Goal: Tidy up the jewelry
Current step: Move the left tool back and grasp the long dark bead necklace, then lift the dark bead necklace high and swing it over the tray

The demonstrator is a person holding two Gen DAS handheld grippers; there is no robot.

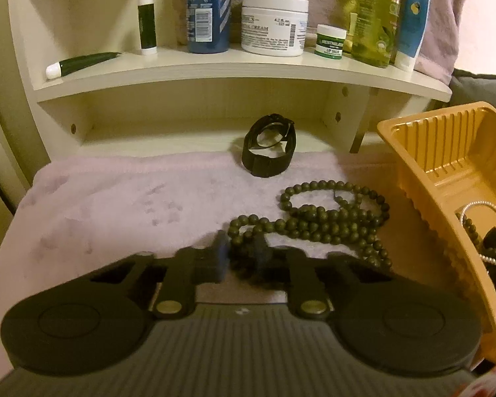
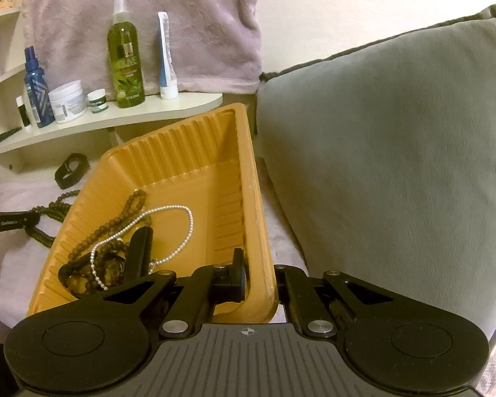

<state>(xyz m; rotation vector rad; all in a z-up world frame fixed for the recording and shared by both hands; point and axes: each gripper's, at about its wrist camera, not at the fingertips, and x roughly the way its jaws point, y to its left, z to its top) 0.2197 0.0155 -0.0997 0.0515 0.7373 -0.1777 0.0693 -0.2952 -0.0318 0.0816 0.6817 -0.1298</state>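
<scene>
The long strand of dark olive-green round beads [image 1: 317,221] lies heaped on the lilac towel, its near loop clamped in your left gripper's [image 1: 241,258] jaws, the ribbed orange plastic tray [image 1: 423,165] just to its right.

1. My left gripper [image 1: 241,258] points down at a slant, its pads closed on a strand of beads [image 1: 314,221].
2. My right gripper [image 2: 259,278] tilts down likewise, jaws clamped on the tray [image 2: 258,231] wall, one finger inside, one outside.
</scene>
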